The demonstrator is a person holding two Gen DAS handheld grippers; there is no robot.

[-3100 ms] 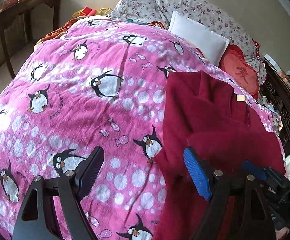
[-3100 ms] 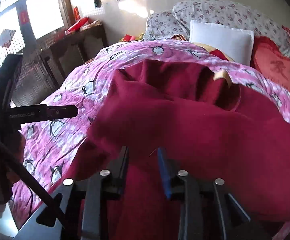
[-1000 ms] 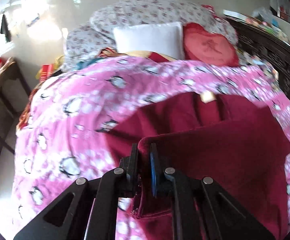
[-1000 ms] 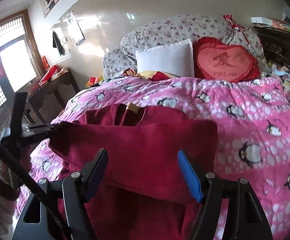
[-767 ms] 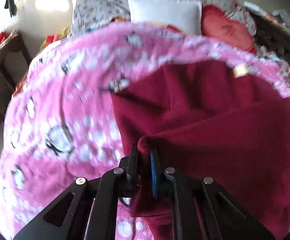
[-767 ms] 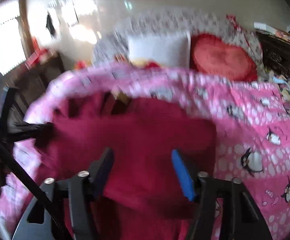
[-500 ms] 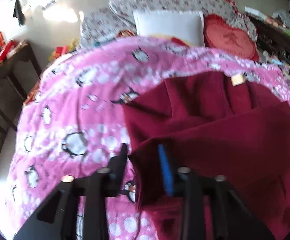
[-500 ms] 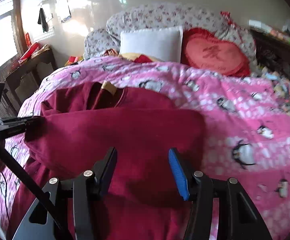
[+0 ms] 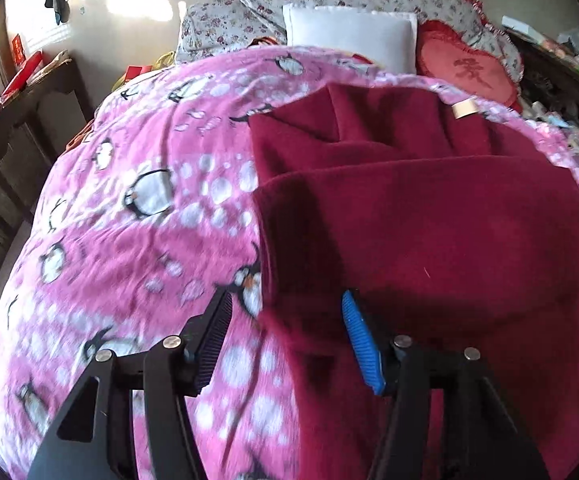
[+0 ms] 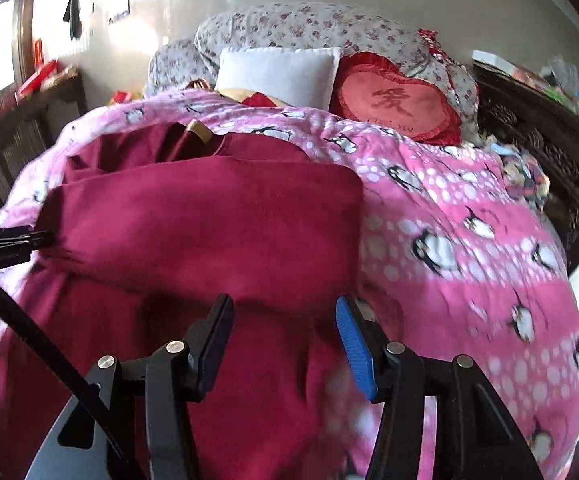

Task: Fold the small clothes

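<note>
The dark red fleece garment lies folded once on the pink penguin-print bedspread, its long axis running crosswise between both tongs. The left tongs, jaws just opened and empty, straddle its left edge; the right tongs, half open and empty, hover over its right near part, equally close.

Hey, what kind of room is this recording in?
Almost certainly a home bedroom: a bed under a pink penguin blanket, a white pillow and heart cushion at its head, and a dark red garment spread on top.
</note>
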